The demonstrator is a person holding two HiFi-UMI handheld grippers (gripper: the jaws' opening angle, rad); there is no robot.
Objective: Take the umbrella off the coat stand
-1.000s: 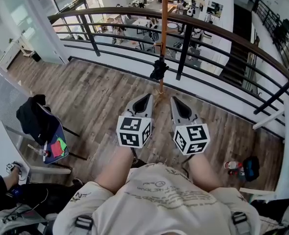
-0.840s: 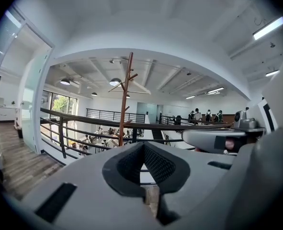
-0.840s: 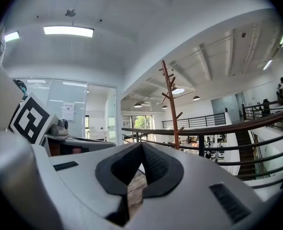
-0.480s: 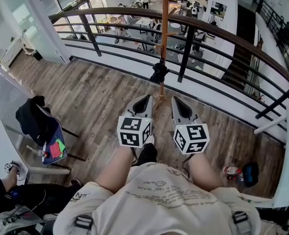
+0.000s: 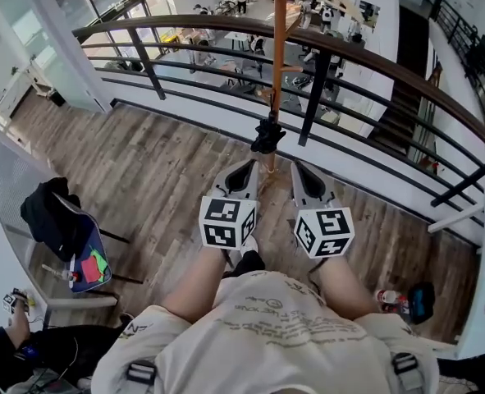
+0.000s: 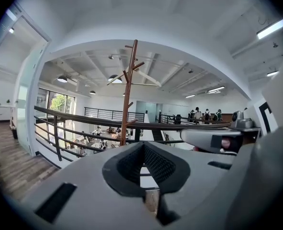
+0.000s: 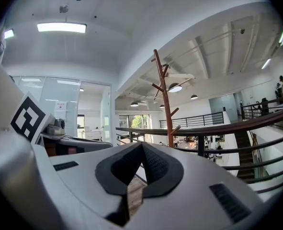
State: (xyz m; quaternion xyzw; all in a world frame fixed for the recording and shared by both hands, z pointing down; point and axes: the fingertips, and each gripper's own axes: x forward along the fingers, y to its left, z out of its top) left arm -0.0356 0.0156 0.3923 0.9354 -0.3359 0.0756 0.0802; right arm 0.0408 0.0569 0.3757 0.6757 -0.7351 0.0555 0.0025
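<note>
Wooden coat stand [image 5: 279,48] rises at the top centre of the head view, close beside the dark railing [image 5: 390,66]. A black folded umbrella [image 5: 267,134] hangs against the pole low down, above the plank floor [image 5: 160,162].

Left gripper [image 5: 249,164] and right gripper [image 5: 295,167] are held side by side at frame centre, both pointing toward the foot of the stand. Their tips sit just below the umbrella in the frame and do not touch it.

Left gripper view: fingers [image 6: 124,164] meet at the tips with nothing between them, and the stand is upright at centre behind them. Right gripper view: fingers [image 7: 155,164] are likewise together and empty, with the stand at upper centre.
</note>
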